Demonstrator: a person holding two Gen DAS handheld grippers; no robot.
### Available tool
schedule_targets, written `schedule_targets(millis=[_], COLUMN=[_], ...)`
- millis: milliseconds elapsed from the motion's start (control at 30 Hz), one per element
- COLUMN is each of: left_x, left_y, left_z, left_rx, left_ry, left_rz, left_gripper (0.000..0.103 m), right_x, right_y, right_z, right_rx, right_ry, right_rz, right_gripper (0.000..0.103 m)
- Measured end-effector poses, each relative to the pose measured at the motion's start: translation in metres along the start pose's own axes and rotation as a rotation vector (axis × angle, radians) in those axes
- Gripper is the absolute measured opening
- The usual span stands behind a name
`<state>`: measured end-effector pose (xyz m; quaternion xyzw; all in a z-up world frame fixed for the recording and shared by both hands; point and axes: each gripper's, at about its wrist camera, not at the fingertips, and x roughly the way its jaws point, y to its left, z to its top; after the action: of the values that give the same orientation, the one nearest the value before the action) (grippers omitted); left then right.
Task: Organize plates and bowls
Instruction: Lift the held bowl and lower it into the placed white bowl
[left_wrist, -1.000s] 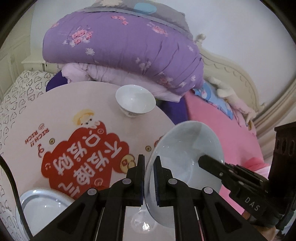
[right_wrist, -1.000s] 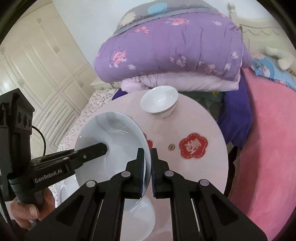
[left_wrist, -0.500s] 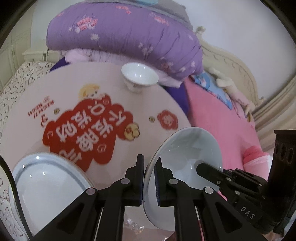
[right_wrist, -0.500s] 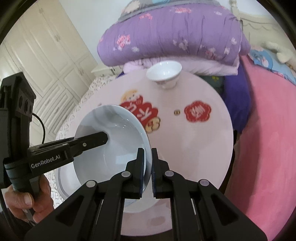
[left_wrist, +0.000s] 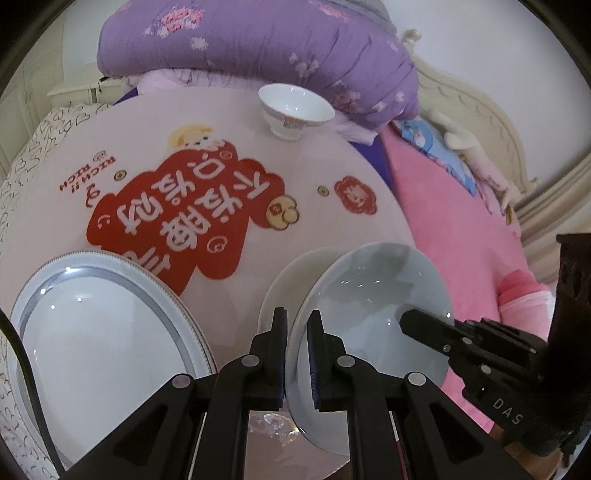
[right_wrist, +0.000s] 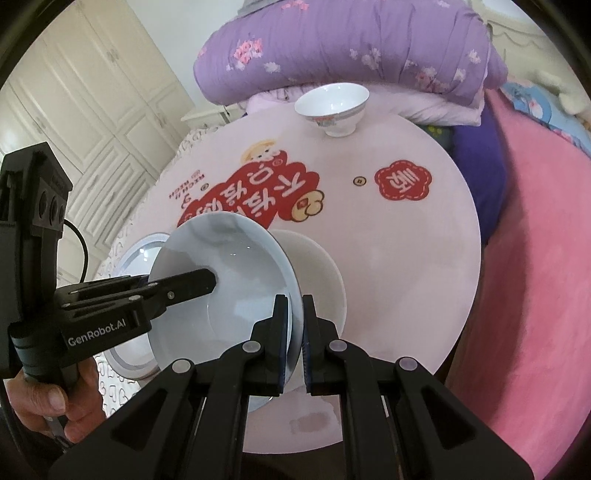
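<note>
**Both hand-held grippers clamped on one tilted plate**

Left hand-held gripper (left_wrist: 296, 354) of mine is clamped on the rim of the pale blue plate (left_wrist: 373, 321), one finger on each face of its near edge. My right hand-held gripper (right_wrist: 294, 334) pinches the opposite rim of that plate (right_wrist: 221, 277) the same way, so I hold it from both sides. It stands steeply tilted, almost on edge, with its hollow side toward the right gripper in the left view and toward the left one in the right view.

Just behind it a white plate (left_wrist: 284, 291) lies flat on the round pink table (right_wrist: 406, 240); whether the two plates touch I cannot tell. To my left a larger plate with a grey band (left_wrist: 99, 321) lies at the near edge of the table. At the far edge, well apart from the plates, a small white bowl (right_wrist: 332, 105) stands upright. A big red sticker (left_wrist: 177, 218) with white characters covers the middle of the table, and a smaller red one (right_wrist: 402, 180) sits toward the right.

Beyond the table are folded purple quilts (right_wrist: 347, 40) and a pink blanket (right_wrist: 535, 258) on the bed.
</note>
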<state>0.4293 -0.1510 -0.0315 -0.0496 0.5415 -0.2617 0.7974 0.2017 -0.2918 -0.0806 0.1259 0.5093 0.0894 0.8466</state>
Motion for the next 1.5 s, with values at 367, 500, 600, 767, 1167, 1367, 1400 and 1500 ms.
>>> schedule_targets(millis=[367, 500, 600, 767, 1167, 1367, 1400, 1500], left_x=[0.015, 0.017, 0.016, 0.016, 0.011, 0.008, 0.007, 0.004], left_y=[-0.008, -0.011, -0.012, -0.011, -0.013, -0.012, -0.012, -0.014], left_z=[-0.007, -0.008, -0.008, -0.008, -0.009, -0.011, -0.011, -0.011], left_rx=[0.041, 0.072, 0.091, 0.096, 0.101, 0.101, 0.104, 0.106], left_ry=[0.013, 0.003, -0.002, -0.003, 0.012, 0.007, 0.005, 0.006], left_rz=[0.050, 0.079, 0.085, 0.084, 0.082, 0.080, 0.081, 0.072], left_gripper=[0.007, 0.008, 0.009, 0.012, 0.017, 0.018, 0.020, 0.026], right_x=[0.009, 0.012, 0.014, 0.016, 0.015, 0.013, 0.012, 0.012], right_y=[-0.002, -0.002, -0.004, -0.006, -0.006, -0.005, -0.005, -0.004], right_z=[-0.001, 0.002, 0.003, 0.005, 0.008, 0.011, 0.011, 0.011], right_rx=[-0.013, -0.021, -0.019, -0.017, -0.011, -0.025, -0.030, -0.043], right_ry=[0.029, 0.029, 0.030, 0.034, 0.037, 0.034, 0.032, 0.027], right_rz=[-0.027, -0.055, -0.061, -0.060, -0.045, -0.048, -0.051, -0.059], right_gripper=[0.010, 0.010, 0.010, 0.010, 0.015, 0.015, 0.015, 0.016])
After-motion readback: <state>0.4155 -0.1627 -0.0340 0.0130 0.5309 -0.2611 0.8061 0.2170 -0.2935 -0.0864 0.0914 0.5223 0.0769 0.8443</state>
